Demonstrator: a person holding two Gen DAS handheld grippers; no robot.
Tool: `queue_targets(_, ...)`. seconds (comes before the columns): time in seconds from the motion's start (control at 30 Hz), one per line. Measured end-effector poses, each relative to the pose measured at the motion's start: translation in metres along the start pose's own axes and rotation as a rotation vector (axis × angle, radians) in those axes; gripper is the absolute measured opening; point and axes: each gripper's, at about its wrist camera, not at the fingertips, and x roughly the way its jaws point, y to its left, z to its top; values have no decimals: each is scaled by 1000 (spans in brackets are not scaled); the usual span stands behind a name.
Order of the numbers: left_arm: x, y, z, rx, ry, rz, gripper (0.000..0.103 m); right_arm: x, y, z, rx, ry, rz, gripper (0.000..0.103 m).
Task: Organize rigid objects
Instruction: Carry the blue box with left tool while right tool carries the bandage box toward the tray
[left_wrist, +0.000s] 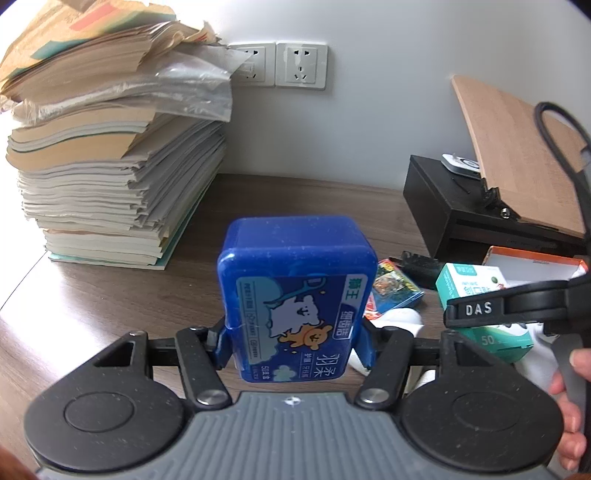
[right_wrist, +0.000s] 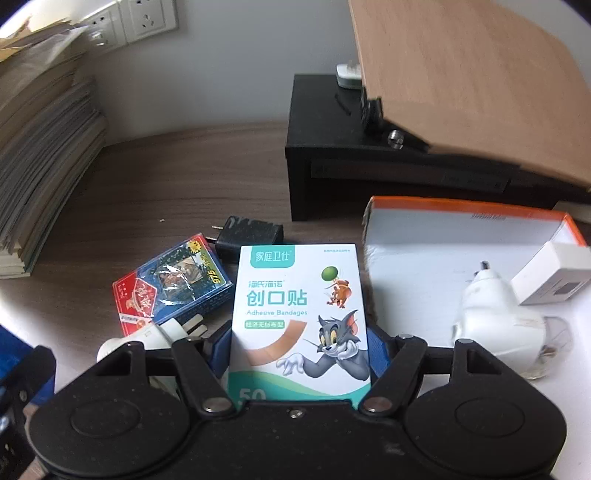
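My left gripper (left_wrist: 295, 341) is shut on a blue plastic floss-pick box (left_wrist: 295, 291) and holds it upright above the brown desk. My right gripper (right_wrist: 299, 350) is shut on a white and teal adhesive bandage box (right_wrist: 299, 317), which also shows in the left wrist view (left_wrist: 469, 288). On the desk behind it lie a pack of playing cards (right_wrist: 170, 288), a black charger (right_wrist: 247, 236) and a white plug (right_wrist: 155, 334). A white box lid with an orange rim (right_wrist: 424, 236) holds a white plug adapter (right_wrist: 495, 314) and a small white box (right_wrist: 554, 277).
A tall stack of books and papers (left_wrist: 110, 155) stands at the left by the wall sockets (left_wrist: 301, 64). A black monitor stand (right_wrist: 369, 166) with a tilted wooden board (right_wrist: 472, 81) stands at the back right.
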Motion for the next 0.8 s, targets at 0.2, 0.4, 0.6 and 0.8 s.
queue_targets(0.2,-13,-19,0,7,-16,-31,63,-37,-22,-4,-18,-53,10,84)
queue_targets(0.4,-32,-51,-3,26,-28,-61,63,-65,-56,-14,6,-76,17,84)
queue_targets(0.6,-48,-86,-9,55,-31,-96,63,-90,-96,-32,49,-90,2,84)
queue_targets(0.8,-61,-120,-17,90,-29,-134,63,-110,-135,-48,78,-100,-20,84)
